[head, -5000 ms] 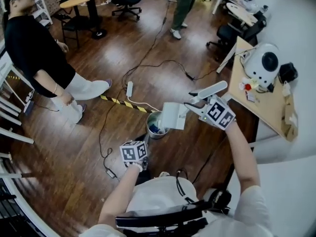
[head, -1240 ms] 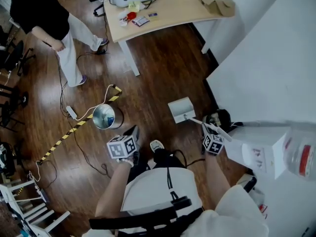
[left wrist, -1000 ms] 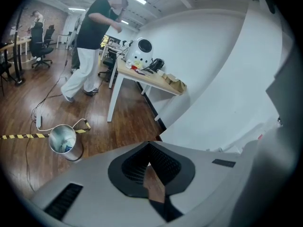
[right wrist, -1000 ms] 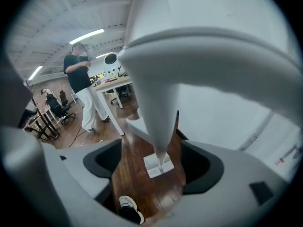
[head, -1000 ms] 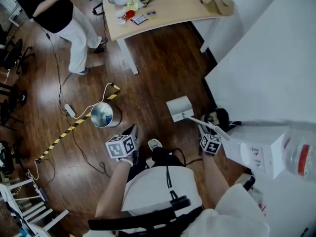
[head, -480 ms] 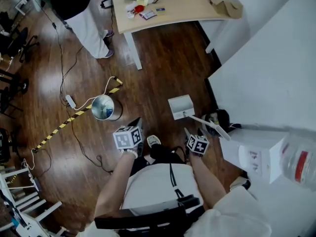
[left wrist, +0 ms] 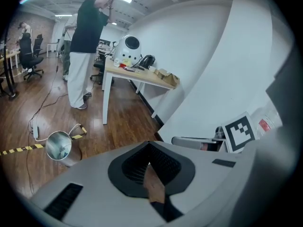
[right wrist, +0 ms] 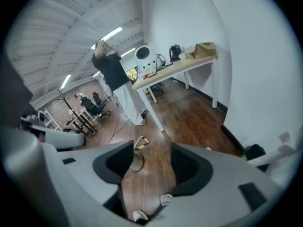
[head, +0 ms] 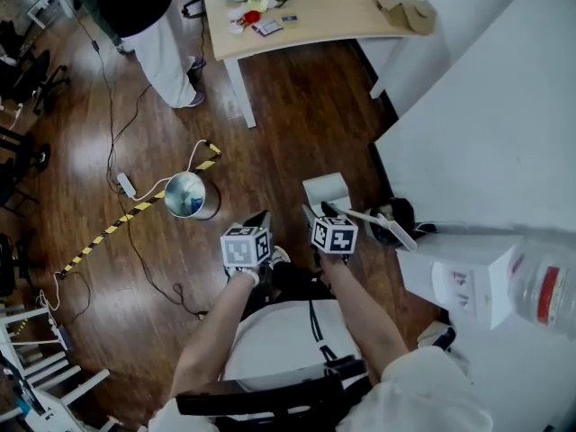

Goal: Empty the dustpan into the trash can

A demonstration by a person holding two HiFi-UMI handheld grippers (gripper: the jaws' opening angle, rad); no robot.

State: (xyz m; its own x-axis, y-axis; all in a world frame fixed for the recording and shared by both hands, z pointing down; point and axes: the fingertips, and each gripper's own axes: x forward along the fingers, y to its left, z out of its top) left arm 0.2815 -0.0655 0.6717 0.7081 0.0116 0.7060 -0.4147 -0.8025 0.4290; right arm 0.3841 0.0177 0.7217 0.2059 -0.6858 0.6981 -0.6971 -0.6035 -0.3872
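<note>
The white dustpan (head: 326, 190) lies on the wood floor by the white wall, its long handle (head: 382, 224) pointing right. The steel trash can (head: 186, 194) stands to its left, with some rubbish inside, and shows again as the trash can (left wrist: 59, 146) low in the left gripper view. My right gripper (head: 315, 212) hovers just below the dustpan, apart from the handle. Its jaws have just been closing and still stand apart, with only floor between them (right wrist: 150, 150). My left gripper (head: 261, 220) is beside it, jaws together and holding nothing (left wrist: 149, 144).
A wooden table (head: 306, 18) with small items and a white device stands at the back. Left of it stands a person (head: 144, 12). A cable and yellow-black tape (head: 126, 219) run past the can. A white box (head: 459, 277) and a bottle (head: 543, 293) sit at right.
The right gripper has left the dustpan handle and swung left toward the middle. The dustpan stays on the floor by the wall. The left gripper has drifted a little right.
</note>
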